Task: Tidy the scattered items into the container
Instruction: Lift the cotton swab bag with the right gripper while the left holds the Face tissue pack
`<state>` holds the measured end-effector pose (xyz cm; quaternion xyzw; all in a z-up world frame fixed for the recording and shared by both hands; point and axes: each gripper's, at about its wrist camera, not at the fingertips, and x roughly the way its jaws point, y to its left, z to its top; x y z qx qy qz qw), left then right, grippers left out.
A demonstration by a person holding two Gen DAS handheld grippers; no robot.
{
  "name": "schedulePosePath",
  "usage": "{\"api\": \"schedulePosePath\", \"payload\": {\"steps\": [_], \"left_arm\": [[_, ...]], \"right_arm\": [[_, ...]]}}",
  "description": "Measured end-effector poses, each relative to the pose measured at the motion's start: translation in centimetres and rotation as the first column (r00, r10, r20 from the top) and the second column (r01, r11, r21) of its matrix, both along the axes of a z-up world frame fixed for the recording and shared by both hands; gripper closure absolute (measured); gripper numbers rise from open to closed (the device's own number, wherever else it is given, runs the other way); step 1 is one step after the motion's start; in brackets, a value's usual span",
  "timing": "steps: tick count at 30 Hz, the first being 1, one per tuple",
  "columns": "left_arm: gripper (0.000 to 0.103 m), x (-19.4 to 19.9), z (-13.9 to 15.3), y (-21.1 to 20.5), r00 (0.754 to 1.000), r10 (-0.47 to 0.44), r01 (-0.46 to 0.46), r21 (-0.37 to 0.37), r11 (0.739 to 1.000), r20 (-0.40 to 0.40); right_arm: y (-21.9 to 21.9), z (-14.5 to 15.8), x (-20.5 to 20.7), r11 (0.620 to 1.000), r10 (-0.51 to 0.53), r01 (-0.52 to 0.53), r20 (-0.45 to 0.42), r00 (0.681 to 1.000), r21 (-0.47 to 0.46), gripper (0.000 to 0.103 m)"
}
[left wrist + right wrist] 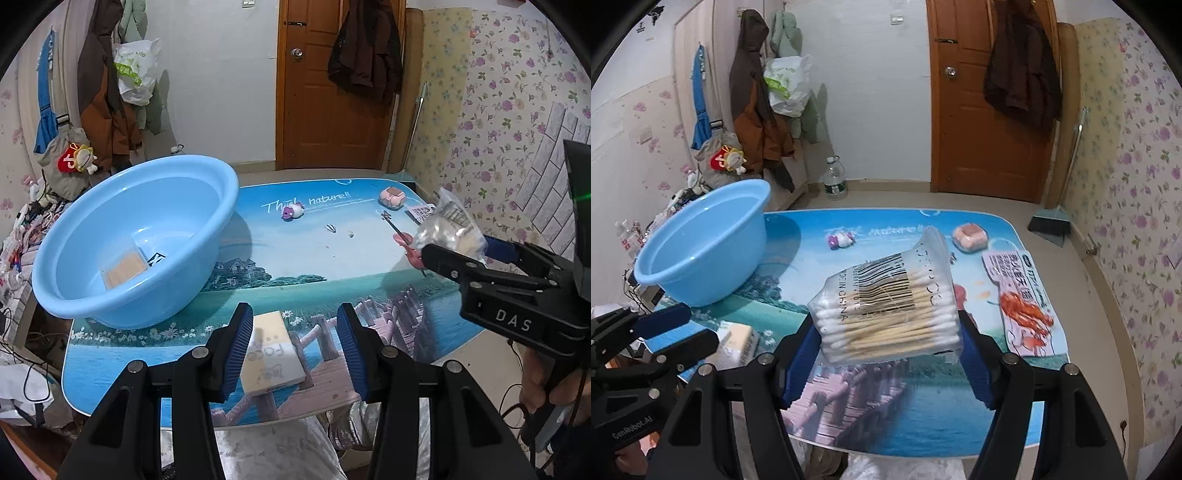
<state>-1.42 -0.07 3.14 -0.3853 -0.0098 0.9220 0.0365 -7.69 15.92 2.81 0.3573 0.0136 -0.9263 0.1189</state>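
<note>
The right gripper (pixel 886 354) clenches the cotton swab bag (pixel 886 314) above the tabletop (pixel 886 413) for carrying to the basin (pixel 701 251) at ten o'clock, while the left gripper (pixel 295 350) hangs open, empty, over a tissue pack (pixel 273 354)

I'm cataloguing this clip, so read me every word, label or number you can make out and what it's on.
"Think nature!!" on the table print, partly covered by a small toy.
"Face" on the tissue pack.
"DAS" on the right gripper body.
"GenRobot.AI" on the left gripper body.
"IN CHINA" on the cotton swab bag; barcode digits too blurred.
Snack packet: unreadable.
</note>
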Motion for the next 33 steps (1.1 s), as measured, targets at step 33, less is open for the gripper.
{"api": "schedulePosePath", "payload": {"steps": [33], "left_arm": [[0.064, -2.2, -4.9, -0.9, 0.994, 0.045, -0.046, 0.013, 0.999, 0.099]], "right_arm": [[0.2, -1.4, -0.6, 1.0, 0.002, -0.002, 0.031, 1.0, -0.026, 0.031]]}}
